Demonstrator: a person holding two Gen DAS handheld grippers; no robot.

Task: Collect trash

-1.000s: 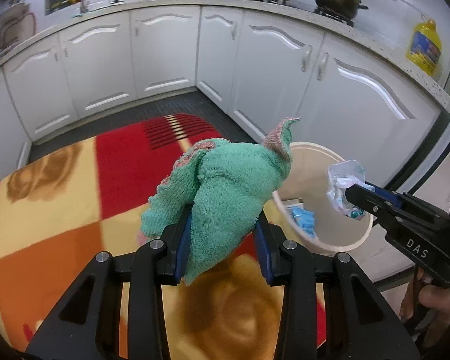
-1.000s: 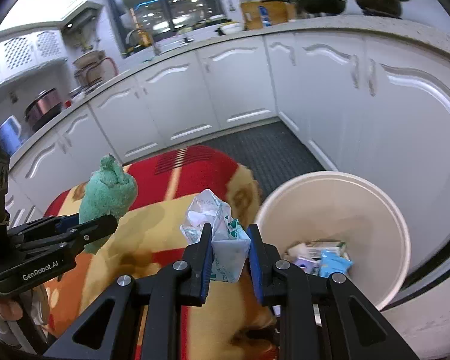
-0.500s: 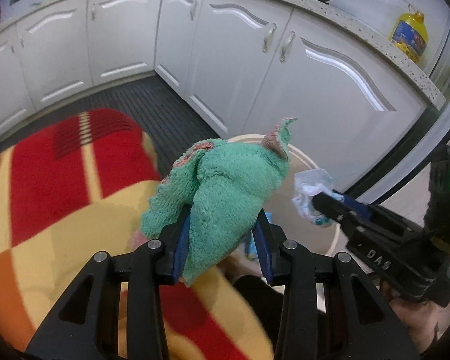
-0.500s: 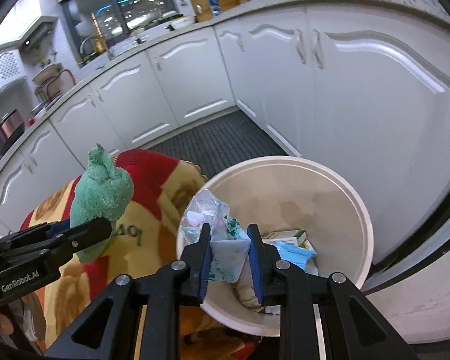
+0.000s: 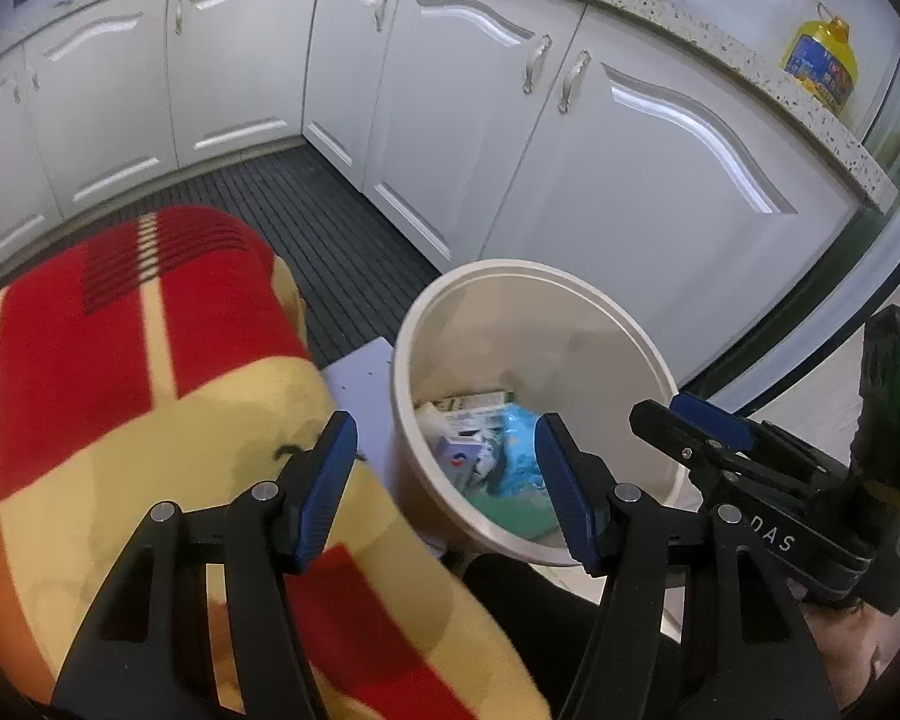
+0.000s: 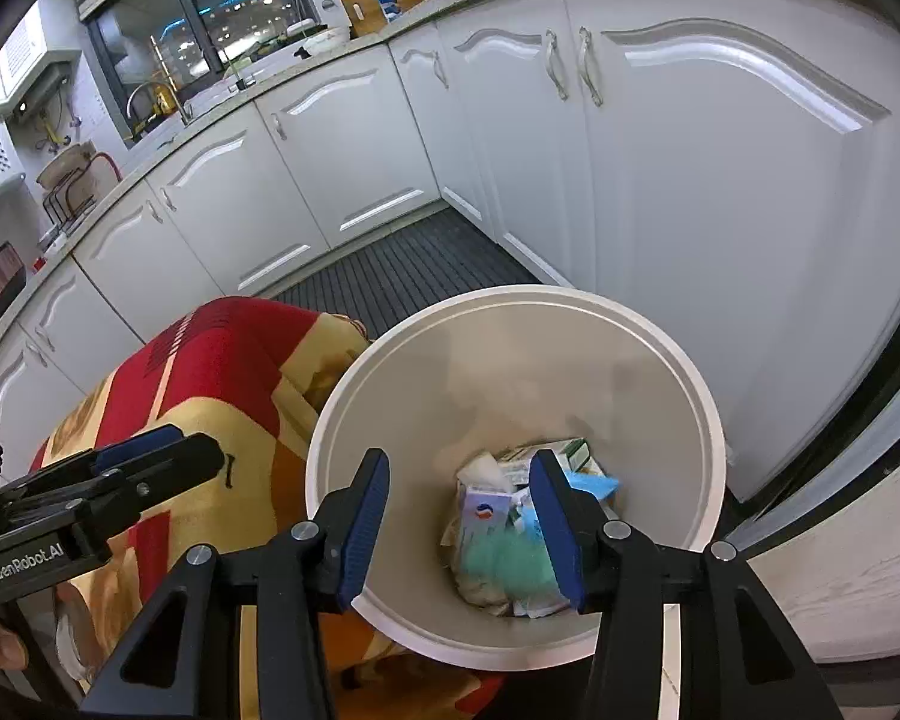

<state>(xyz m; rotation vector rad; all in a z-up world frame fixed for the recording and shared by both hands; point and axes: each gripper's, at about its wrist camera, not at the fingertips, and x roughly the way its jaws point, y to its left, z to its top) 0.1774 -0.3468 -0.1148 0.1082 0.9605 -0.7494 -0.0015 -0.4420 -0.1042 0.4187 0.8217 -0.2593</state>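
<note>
Both grippers hung over the white bin (image 6: pixel 711 420), and neither had anything between its blue pads. The left gripper (image 5: pixel 444 489) had its jaws opening above the bin's near rim, with nothing between them. The right gripper (image 6: pixel 459 531) was likewise opening, empty, straight over the bin's mouth. Down inside lay the trash: a green cloth (image 6: pixel 501 564) on the heap, a small white carton (image 6: pixel 480 507), a blue wrapper (image 6: pixel 594 486) and crumpled paper. Judging by this, these drops were done. The red and yellow blanket (image 5: pixel 120 360) beside the bin showed no litter in either view, so whether more remained to collect could not be told.
</note>
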